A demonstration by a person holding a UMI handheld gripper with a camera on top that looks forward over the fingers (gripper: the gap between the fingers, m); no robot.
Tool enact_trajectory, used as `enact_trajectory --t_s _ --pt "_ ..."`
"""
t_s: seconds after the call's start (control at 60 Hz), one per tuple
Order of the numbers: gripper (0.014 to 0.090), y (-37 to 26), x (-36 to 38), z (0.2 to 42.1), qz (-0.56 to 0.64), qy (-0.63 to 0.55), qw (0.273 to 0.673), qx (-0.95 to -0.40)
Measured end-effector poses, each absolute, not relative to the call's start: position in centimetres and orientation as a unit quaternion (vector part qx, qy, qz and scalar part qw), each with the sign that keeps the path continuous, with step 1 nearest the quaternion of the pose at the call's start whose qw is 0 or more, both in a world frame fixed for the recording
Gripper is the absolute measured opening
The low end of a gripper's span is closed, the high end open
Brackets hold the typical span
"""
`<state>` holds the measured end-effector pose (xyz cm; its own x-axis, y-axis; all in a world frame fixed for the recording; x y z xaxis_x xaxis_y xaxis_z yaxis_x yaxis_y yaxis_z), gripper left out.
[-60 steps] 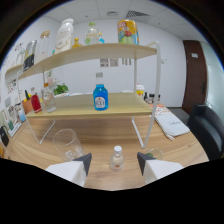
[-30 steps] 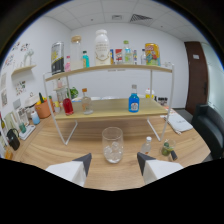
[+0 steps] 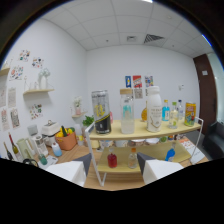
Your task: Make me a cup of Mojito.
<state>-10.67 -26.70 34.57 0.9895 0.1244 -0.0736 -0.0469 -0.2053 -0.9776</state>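
Note:
My gripper (image 3: 114,166) is open, with nothing held between its white fingers (image 3: 67,172). Just beyond them stands a two-tier wooden shelf (image 3: 150,134). Its top board carries a dark-labelled jar (image 3: 101,112), a clear bottle (image 3: 127,114), a white bottle (image 3: 154,110) and a yellow can (image 3: 190,114). On the lower board, seen between the fingers, are a red bottle (image 3: 112,160) and a small clear bottle (image 3: 132,157). A blue bottle (image 3: 171,153) stands further right on that board.
Left of the shelf, an orange basket of fruit (image 3: 65,140) and a white appliance (image 3: 50,129) sit on the table. A small wall shelf (image 3: 37,91) hangs at the left. A dark door (image 3: 212,85) is at the right.
The view has swung left and risen. The drinking glass and the small bottle on the table have dropped out of sight. The shelf's left end now lies ahead of the fingers.

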Motion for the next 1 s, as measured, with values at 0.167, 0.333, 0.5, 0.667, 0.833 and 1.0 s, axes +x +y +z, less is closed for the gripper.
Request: enact_trajectory --t_s 0.167,0.333,0.5,0.667,0.833,1.0 --pt "0.0851 -23.0 -14.5 38.4 0.073 -0.023 0.650 -0.756" --pt "0.0855 -17.2 -16.2 39.3 0.059 -0.013 0.650 -0.758" --pt "0.0846 -12.0 -16.0 40.1 0.031 -0.001 0.650 -0.759" --pt "0.0658 -9.6 -15.7 40.1 -0.001 -0.011 0.646 -0.763" --pt "0.0532 -9.8 -15.6 40.4 -0.013 -0.019 0.649 -0.760" --pt "0.0508 -10.2 -15.6 40.5 -0.005 -0.024 0.648 -0.761"
